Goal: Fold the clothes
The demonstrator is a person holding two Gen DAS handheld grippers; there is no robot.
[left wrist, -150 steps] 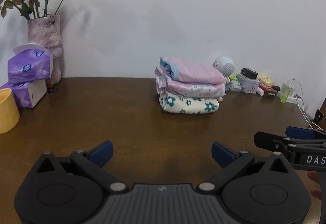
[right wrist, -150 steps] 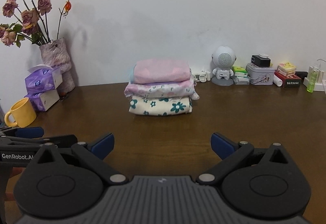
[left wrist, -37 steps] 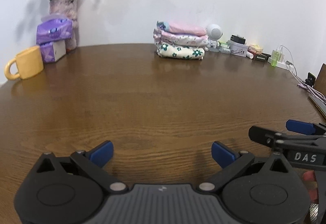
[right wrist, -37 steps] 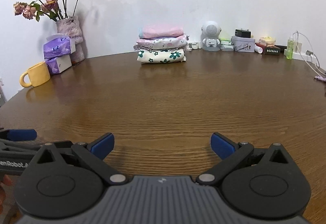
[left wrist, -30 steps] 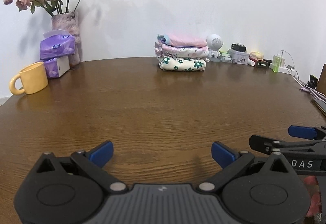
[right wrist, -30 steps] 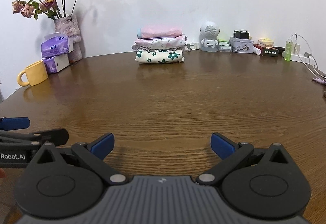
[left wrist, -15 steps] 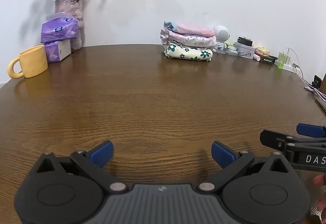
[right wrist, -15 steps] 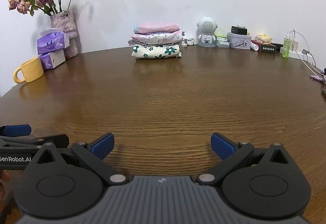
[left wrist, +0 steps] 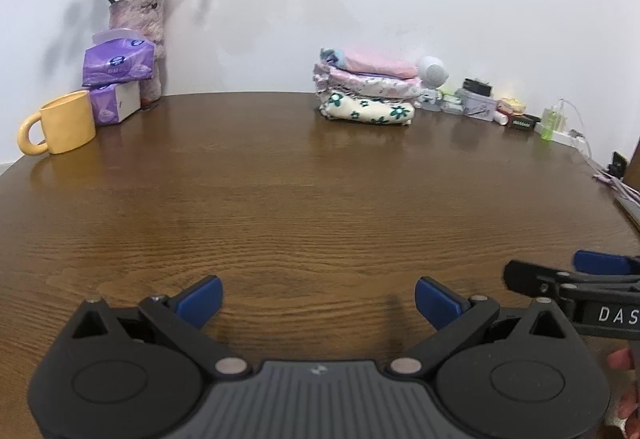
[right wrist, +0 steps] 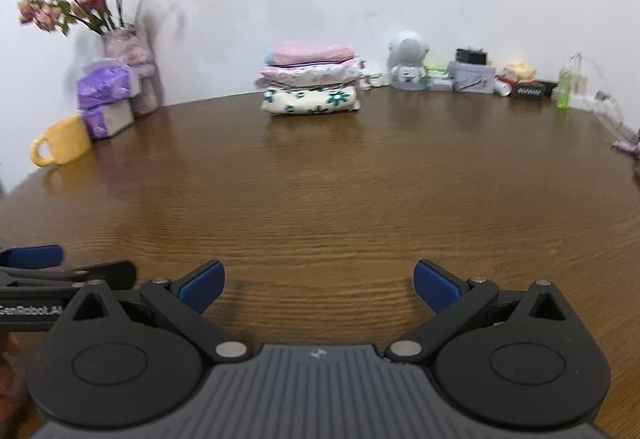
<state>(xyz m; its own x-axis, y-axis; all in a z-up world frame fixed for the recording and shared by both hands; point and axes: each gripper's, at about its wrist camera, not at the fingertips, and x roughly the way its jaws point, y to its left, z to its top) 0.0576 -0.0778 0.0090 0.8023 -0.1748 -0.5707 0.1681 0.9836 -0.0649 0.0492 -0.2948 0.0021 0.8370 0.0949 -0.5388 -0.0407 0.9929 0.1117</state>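
A stack of three folded clothes (left wrist: 366, 91) (right wrist: 310, 83) rests at the far side of the brown wooden table (left wrist: 300, 199) (right wrist: 340, 199): a pink piece on top, a pale floral one in the middle, a cream one with teal flowers underneath. My left gripper (left wrist: 318, 299) is open with nothing between its blue-tipped fingers, low over the table's near part and far from the stack. My right gripper (right wrist: 318, 285) is open and empty too, just right of the left one. Each gripper's side shows at the edge of the other's view.
A yellow mug (left wrist: 60, 123) (right wrist: 60, 143), purple tissue packs (left wrist: 118, 79) and a vase of dried roses (left wrist: 138, 19) stand at the far left. A white robot figure (right wrist: 408, 59), small boxes, a green bottle (right wrist: 565, 87) and cables line the far right.
Both grippers have drawn back from the stack to the table's near side over the last seconds. In the last half second both views shifted slightly; the grippers stayed open.
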